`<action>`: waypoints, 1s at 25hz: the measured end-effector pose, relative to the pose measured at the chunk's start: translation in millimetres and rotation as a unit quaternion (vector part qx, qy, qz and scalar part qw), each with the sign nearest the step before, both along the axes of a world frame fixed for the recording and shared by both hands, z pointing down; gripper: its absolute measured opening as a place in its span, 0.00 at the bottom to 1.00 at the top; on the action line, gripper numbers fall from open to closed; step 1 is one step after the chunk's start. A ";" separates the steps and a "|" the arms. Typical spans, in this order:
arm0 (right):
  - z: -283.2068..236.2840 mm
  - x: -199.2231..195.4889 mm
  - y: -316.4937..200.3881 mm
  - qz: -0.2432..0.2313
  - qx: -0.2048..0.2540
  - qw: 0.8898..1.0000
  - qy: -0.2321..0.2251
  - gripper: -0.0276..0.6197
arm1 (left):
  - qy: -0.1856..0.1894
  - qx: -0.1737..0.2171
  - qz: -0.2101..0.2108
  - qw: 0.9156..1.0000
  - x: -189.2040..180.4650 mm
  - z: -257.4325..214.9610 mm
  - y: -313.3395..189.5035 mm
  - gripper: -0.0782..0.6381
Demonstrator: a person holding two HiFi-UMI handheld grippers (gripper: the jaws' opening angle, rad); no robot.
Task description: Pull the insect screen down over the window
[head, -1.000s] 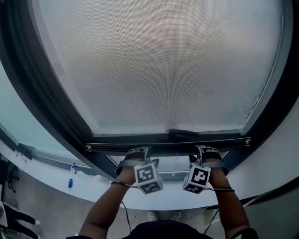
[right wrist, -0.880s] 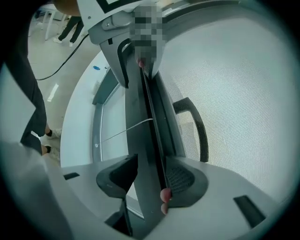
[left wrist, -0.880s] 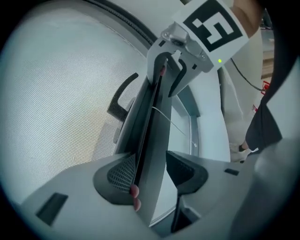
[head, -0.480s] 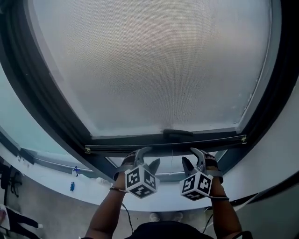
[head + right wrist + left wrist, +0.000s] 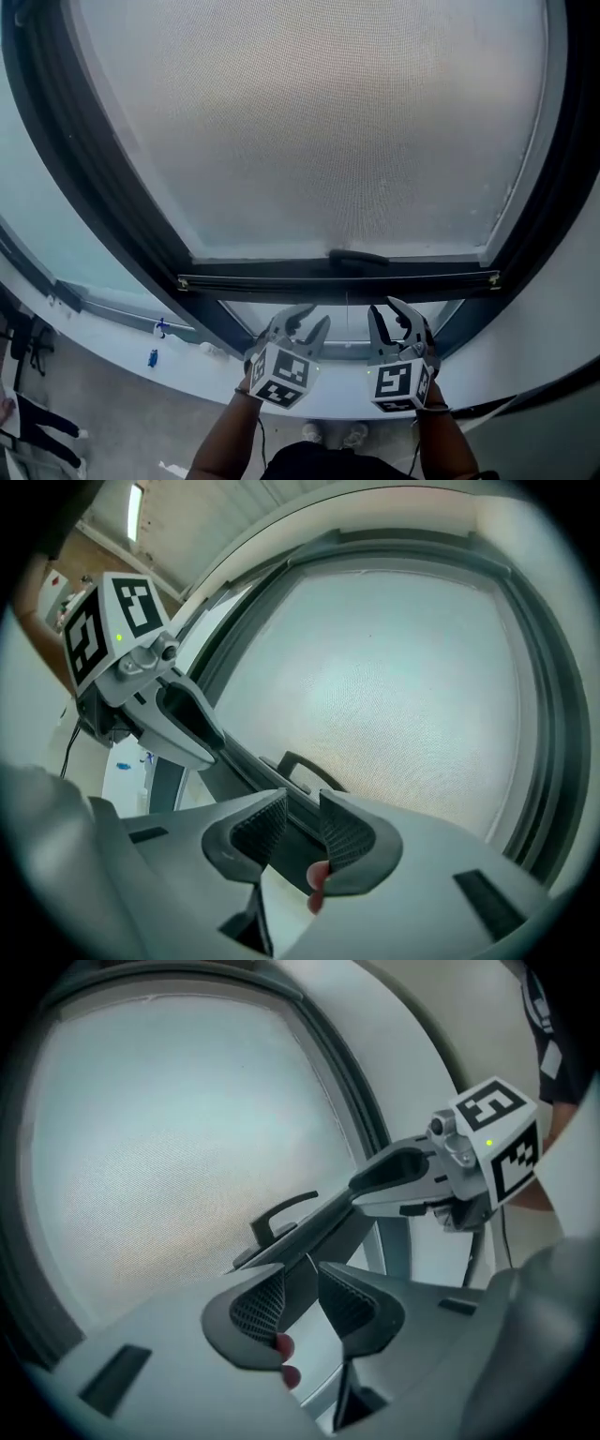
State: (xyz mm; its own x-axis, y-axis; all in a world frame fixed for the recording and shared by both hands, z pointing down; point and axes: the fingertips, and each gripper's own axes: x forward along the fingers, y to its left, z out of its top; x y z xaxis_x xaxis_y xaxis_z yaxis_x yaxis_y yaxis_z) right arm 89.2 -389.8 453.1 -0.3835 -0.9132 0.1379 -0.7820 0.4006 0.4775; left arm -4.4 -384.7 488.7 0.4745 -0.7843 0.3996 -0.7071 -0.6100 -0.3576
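Observation:
The grey mesh insect screen (image 5: 309, 122) covers most of the window opening. Its dark bottom bar (image 5: 281, 281) carries a small black handle (image 5: 357, 256), also seen in the left gripper view (image 5: 281, 1218) and the right gripper view (image 5: 305, 766). My left gripper (image 5: 305, 324) and right gripper (image 5: 390, 313) sit side by side just below the bar, apart from it. Both sets of jaws are closing, with nothing between them. The left gripper (image 5: 305, 1283) and right gripper (image 5: 302, 813) both point up at the bar.
A thick dark window frame (image 5: 94, 216) curves round the screen on both sides. A white sill (image 5: 112, 328) runs below it, with small blue objects (image 5: 152, 357) on the left. The person's feet (image 5: 330, 434) show on the floor beneath.
Both grippers have dropped away from the bottom bar and drawn back toward the person. Their jaws stand narrower than before. The bar has stayed at about the same height.

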 end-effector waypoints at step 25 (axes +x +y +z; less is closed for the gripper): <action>-12.2 -70.0 154.9 0.046 0.043 0.990 -0.124 0.05 | 0.239 0.105 -0.086 0.961 -92.1 -47.5 138.0 0.11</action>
State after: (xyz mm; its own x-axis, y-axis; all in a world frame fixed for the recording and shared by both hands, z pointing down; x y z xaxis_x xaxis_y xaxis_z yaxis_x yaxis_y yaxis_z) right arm 19.2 -234.8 440.9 -0.3108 -0.9500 -0.0311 -0.9109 0.2884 0.2950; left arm -96.5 -246.8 441.2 0.4213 -0.9069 -0.0088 -0.9050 -0.4197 -0.0693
